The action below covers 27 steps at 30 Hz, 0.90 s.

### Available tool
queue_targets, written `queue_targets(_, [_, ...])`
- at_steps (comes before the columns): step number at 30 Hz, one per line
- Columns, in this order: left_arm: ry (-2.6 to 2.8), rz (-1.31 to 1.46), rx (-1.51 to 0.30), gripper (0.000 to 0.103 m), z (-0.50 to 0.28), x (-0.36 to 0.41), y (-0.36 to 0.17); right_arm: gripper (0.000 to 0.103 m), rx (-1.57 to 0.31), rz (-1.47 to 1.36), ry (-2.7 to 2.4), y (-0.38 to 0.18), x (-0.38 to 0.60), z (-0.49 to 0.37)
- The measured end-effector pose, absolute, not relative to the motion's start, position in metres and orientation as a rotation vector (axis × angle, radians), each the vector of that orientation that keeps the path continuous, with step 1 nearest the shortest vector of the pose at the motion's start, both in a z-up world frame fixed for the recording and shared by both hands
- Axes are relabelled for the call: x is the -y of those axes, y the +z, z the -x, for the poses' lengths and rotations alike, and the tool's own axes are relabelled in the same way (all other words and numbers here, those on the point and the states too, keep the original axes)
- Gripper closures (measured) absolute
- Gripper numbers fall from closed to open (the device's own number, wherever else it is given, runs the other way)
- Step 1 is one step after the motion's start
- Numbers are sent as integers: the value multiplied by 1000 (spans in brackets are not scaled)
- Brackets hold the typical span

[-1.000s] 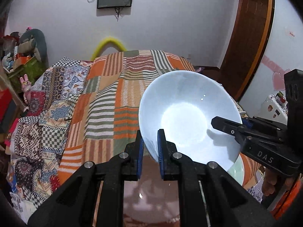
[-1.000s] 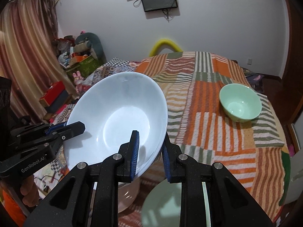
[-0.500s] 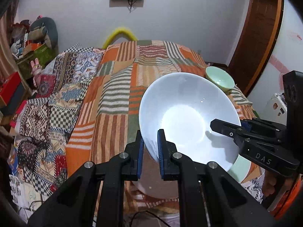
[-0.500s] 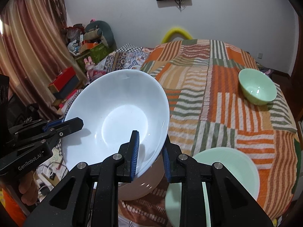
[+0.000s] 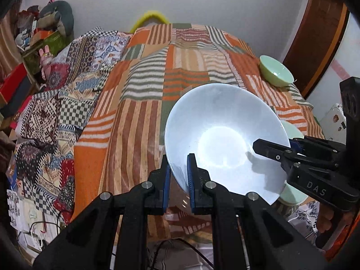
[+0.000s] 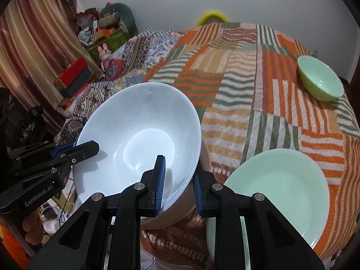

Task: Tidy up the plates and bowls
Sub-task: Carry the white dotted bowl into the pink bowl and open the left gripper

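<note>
Both claws are clamped on the rim of the white bowl (image 6: pixel 139 139), the left claw (image 5: pixel 178 180) on one side, the right claw (image 6: pixel 177 180) opposite. The bowl hangs tilted over a tan bowl (image 6: pixel 171 216) at the bed's (image 6: pixel 258 90) near edge, beside a green plate (image 6: pixel 281 193).

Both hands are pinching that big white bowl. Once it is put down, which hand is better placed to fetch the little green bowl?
The right. In the right wrist view the small green bowl sits at the far right of the striped blanket, on the right gripper's side. The left gripper grips the white bowl's opposite rim.
</note>
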<state>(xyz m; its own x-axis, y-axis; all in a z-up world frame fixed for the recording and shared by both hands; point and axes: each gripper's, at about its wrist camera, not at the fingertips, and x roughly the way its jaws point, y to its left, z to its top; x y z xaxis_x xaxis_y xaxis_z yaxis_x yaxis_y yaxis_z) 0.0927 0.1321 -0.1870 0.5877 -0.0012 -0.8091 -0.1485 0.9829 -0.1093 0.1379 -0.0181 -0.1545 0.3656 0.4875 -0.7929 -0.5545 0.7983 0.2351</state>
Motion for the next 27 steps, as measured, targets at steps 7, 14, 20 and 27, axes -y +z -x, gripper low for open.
queue_targets(7, [112,167,-969,90,-90,-134,-204,82,-1037,81,676,-169,12,-135])
queue_targets(14, [122,177,-1013,90,-90,-138,-222,82,-1054,94,680,-175,7,-134])
queue_targets(20, [123,176,-1033,90,-92,-136,-232,82,-1062,106,674,-180,6,-135])
queue_targets(27, [129,189,-1040,90,-95,-137,-239,82,-1049,135,671,-184,1,-135])
